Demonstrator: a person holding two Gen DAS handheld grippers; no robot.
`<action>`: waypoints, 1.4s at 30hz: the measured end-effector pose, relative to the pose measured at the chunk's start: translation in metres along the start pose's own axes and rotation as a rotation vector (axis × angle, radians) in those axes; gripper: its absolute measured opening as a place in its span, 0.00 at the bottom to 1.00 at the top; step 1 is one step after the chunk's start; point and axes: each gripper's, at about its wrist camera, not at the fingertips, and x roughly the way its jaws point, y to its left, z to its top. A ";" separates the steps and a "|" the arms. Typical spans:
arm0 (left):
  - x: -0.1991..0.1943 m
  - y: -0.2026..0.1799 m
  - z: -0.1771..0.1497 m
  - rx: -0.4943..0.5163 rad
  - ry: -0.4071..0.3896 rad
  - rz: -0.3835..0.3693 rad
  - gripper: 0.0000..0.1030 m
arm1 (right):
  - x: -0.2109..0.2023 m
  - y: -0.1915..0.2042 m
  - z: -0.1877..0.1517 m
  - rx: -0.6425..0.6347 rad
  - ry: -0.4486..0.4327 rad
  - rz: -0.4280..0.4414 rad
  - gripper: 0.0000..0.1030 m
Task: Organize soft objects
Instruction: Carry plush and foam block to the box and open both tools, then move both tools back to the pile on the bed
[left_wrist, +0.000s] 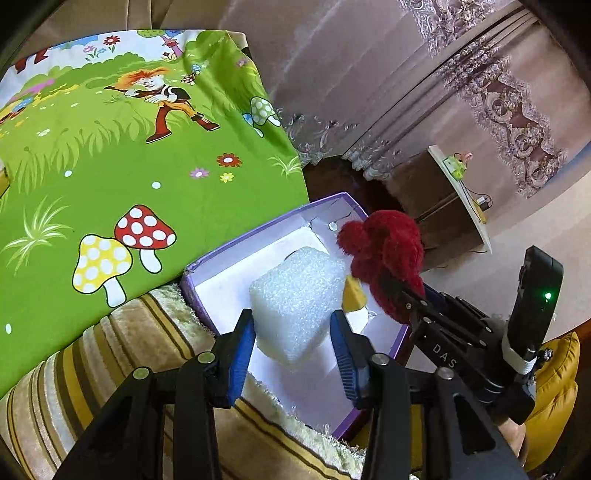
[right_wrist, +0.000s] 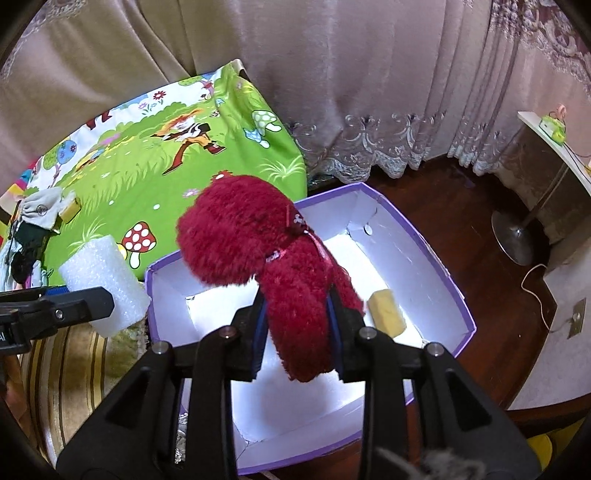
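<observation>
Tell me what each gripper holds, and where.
Left gripper: white foam block, by its sides. Right gripper: red plush toy, by its lower body.

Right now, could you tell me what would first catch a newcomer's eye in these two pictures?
The dark red plush toy stands out most, clamped in the right tool above the open purple box with its white inside. Next comes the white foam block, which sits between the left tool's blue pads at the box's near edge. Behind both lies a bright green cartoon sheet with spotted mushrooms, and a yellow sponge rests in the box.
</observation>
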 end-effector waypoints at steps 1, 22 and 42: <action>0.002 0.000 0.001 -0.001 0.004 0.000 0.49 | 0.000 -0.002 0.000 0.005 -0.001 -0.004 0.38; -0.029 0.016 -0.011 -0.013 -0.048 0.017 0.60 | -0.014 0.014 0.003 -0.007 -0.039 0.027 0.72; -0.165 0.196 -0.074 -0.441 -0.284 0.169 0.64 | -0.030 0.174 0.016 -0.315 -0.006 0.342 0.77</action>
